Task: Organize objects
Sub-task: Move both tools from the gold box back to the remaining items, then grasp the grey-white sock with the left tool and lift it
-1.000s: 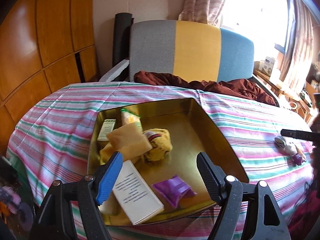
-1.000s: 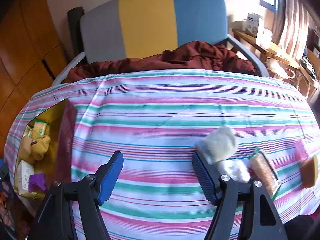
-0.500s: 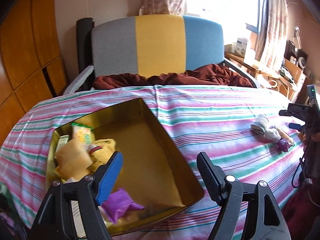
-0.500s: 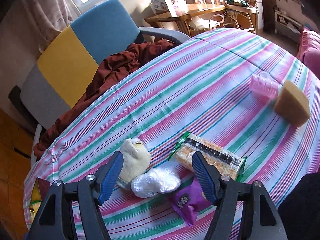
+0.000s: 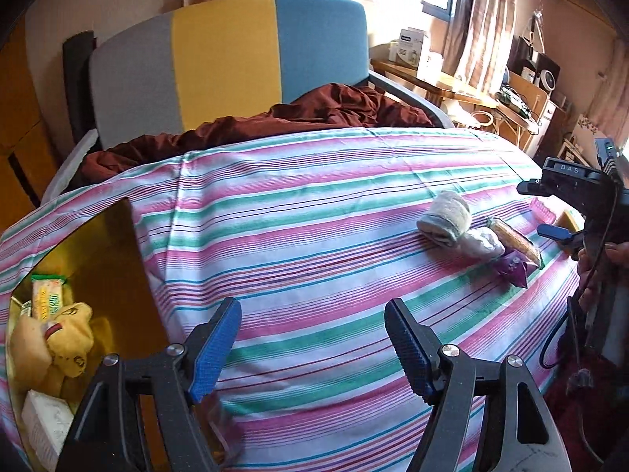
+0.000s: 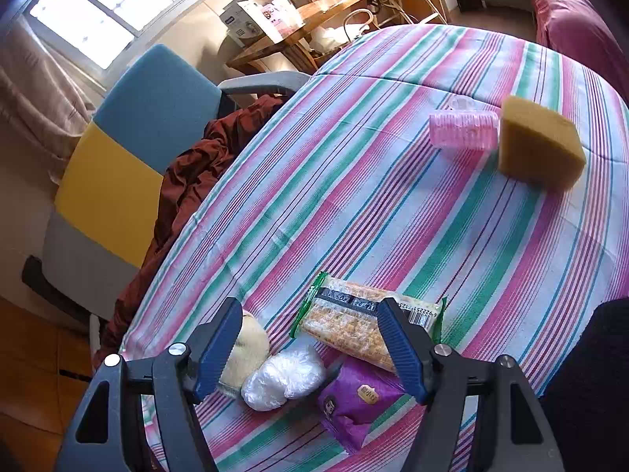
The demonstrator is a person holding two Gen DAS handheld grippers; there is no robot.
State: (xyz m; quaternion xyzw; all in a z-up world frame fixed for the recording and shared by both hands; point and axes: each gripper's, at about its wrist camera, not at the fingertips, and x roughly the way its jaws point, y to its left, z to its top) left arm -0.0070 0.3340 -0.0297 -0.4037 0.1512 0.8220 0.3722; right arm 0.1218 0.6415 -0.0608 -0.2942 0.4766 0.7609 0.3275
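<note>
My left gripper (image 5: 312, 310) hangs over the striped tablecloth (image 5: 314, 236), its jaws closing with nothing between them. A gold tin (image 5: 118, 275) at its left holds a yellow plush (image 5: 70, 334), a green snack pack (image 5: 47, 299) and a white box (image 5: 43, 428). My right gripper (image 6: 309, 308) stands open just above a cluster: a cream rolled sock (image 6: 247, 346), a white plastic bundle (image 6: 283, 377), a purple packet (image 6: 354, 401) and a snack bar (image 6: 354, 322). It touches none of them. Farther off lie a pink roller (image 6: 464, 131) and a yellow sponge (image 6: 538, 149).
A grey, yellow and blue chair (image 5: 224, 63) stands behind the table with a brown cloth (image 5: 295, 118) heaped on its seat. A wooden side table (image 6: 314, 19) with boxes is beyond. The person's dark clothing (image 6: 589, 373) shows at the near right table edge.
My left gripper has swung right, from over the gold tin to the bare cloth. My right gripper has rolled and come down closer over the cluster of small items.
</note>
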